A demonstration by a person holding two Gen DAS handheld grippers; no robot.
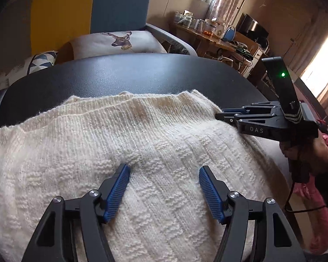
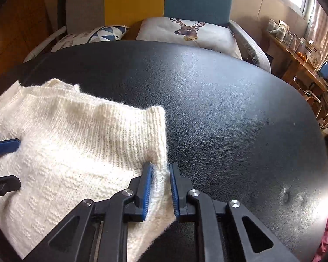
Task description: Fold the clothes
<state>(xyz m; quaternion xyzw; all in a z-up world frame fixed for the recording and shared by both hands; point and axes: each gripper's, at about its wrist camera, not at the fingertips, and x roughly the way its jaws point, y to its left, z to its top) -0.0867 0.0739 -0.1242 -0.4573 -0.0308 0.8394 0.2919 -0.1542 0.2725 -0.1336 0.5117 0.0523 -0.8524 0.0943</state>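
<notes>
- The right gripper (image 2: 160, 183) has its blue ribbed pads on either side of the ribbed edge of a cream knit sweater (image 2: 76, 144); the jaws stand narrow with the fabric between them, and they look clenched on it, though a sliver of gap shows by the right pad
- The left gripper (image 1: 164, 185) is released, jaws wide apart, hovering over the middle of the sweater's body with no fabric caught between the pads
- In the left wrist view the right gripper (image 1: 229, 114) reaches in from the right side and meets the sweater's edge near the ribbed band
- The sweater lies on a black leather-look table (image 2: 229, 109), bunched toward the left part of it; the rest of the tabletop is bare
- Progress, as a judgement: the garment looks partly gathered, with layered edges at the far side, but no tidy rectangle yet; smoothing and at least one more fold seem left
- The knit is thick and fuzzy, with a basket-weave pattern on the body and straight ribbing at the band; it should drape softly and cling to the pads
- The tabletop has a pebbled grain, a rounded edge and a sheen from the window
- Beyond it stands a yellow-and-blue chair (image 2: 164, 0) with a deer-print cushion (image 2: 185, 32)
</notes>
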